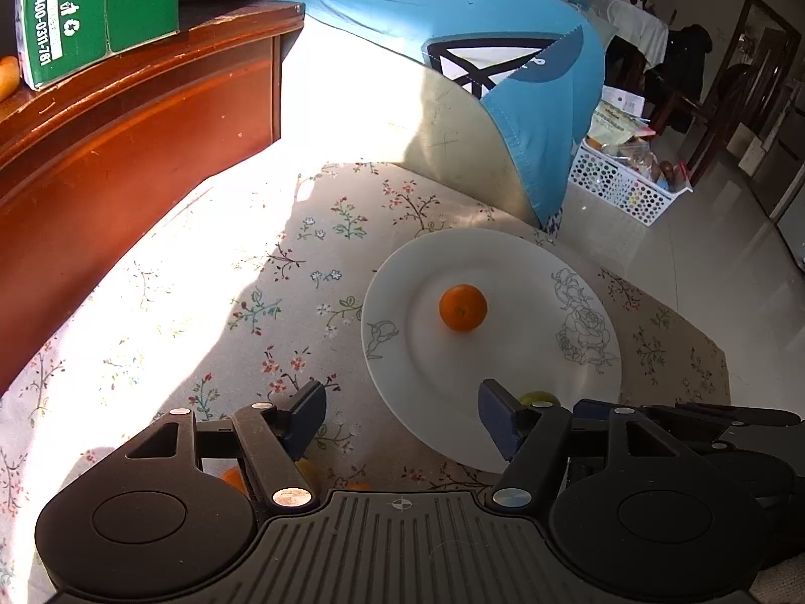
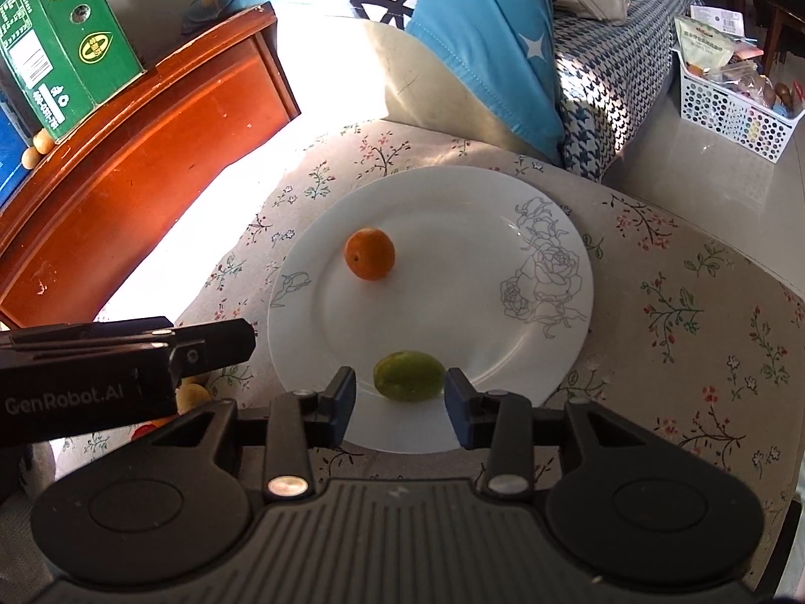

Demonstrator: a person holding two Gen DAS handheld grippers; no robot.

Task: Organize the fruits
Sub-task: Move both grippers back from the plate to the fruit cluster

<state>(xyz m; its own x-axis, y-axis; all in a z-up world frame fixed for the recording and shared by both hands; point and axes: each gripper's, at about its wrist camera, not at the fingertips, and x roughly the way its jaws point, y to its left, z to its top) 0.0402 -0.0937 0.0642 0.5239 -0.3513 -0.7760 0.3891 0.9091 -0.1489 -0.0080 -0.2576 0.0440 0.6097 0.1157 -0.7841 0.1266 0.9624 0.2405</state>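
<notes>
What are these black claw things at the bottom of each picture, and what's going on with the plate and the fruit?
Each claw is a hand-held two-finger gripper with a camera looking along its fingers, so there are two pictures, one per hand. The left gripper stands open with nothing between its fingers. The right gripper has a green fruit between its blue pads, with a gap on at least one side, so it is not gripped. That fruit and an orange one lie apart on a white plate, which rests on a floral cloth. More small orange fruit peeks out beneath the left gripper.

Left claw [image 1: 402,415] gaping, right claw [image 2: 400,400] parted, angled down
</notes>
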